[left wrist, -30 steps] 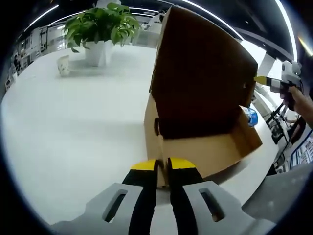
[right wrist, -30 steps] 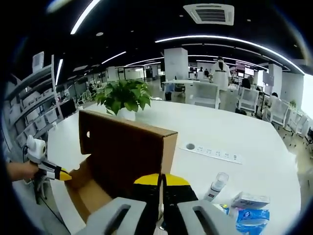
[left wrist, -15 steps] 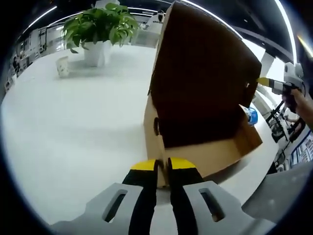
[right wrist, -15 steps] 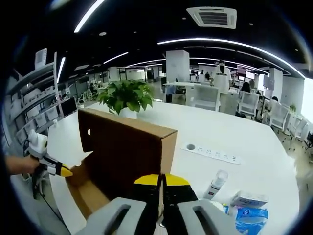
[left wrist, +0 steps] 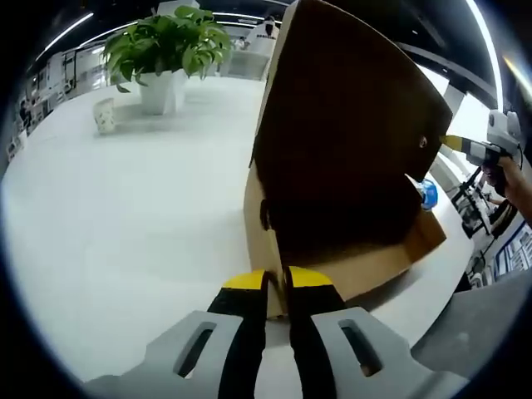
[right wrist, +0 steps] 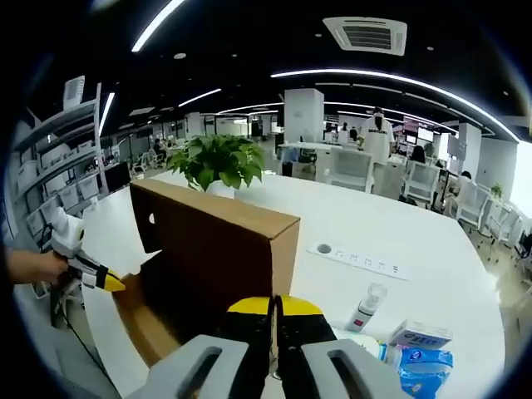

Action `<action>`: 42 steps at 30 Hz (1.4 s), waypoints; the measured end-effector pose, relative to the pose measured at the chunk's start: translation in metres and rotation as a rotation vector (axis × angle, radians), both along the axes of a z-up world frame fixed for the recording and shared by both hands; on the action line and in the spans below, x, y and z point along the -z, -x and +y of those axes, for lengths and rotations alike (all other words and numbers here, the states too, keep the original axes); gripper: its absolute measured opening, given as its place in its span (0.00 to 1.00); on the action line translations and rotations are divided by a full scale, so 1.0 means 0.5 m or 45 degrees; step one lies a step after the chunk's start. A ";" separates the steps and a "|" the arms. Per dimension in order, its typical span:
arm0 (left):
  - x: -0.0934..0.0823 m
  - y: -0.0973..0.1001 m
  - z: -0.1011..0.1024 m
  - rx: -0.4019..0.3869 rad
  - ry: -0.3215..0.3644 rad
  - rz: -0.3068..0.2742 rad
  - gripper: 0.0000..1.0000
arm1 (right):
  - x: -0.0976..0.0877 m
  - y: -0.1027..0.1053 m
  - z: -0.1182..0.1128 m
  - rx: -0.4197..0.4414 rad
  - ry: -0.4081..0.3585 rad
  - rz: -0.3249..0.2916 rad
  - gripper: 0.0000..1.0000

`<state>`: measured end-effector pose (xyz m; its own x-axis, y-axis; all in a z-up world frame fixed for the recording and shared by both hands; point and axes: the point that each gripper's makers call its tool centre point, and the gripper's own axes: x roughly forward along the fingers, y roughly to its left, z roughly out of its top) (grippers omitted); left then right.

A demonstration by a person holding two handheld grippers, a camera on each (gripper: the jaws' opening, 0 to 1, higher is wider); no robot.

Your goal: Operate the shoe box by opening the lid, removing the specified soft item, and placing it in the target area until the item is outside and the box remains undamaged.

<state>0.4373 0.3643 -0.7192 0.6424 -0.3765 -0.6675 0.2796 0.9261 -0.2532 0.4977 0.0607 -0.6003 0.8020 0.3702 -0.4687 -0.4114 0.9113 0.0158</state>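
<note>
No readable text, label, brand, number or sign anywhere. Plain brown cardboard on the shoe box (right wrist: 218,249), no print to be made out. Some printing on the blue packet (right wrist: 424,366) and the small white box (right wrist: 420,336) at the near right of the table (right wrist: 416,249), too small and blurred to read. Same for the white bottle (right wrist: 366,306).

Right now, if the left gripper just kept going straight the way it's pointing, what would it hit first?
The left gripper already sits at the near bottom corner of the open brown cardboard shoe box; its jaws look closed on that edge, so the box comes first.
</note>
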 end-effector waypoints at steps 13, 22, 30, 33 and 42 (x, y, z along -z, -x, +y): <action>0.001 -0.002 0.001 0.009 -0.006 -0.001 0.06 | 0.008 0.024 0.002 0.023 -0.012 -0.022 0.00; 0.002 -0.003 0.001 0.016 -0.008 -0.002 0.06 | 0.013 0.038 0.001 0.039 -0.035 -0.029 0.00; 0.003 -0.005 0.001 0.028 -0.017 0.000 0.07 | 0.025 0.056 0.003 0.041 -0.047 -0.026 0.00; 0.004 -0.005 0.002 0.031 -0.019 0.001 0.07 | 0.028 0.061 0.004 0.042 -0.047 -0.027 0.00; 0.000 0.000 -0.002 0.040 -0.023 -0.007 0.07 | 0.037 0.074 0.005 0.057 -0.076 -0.015 0.00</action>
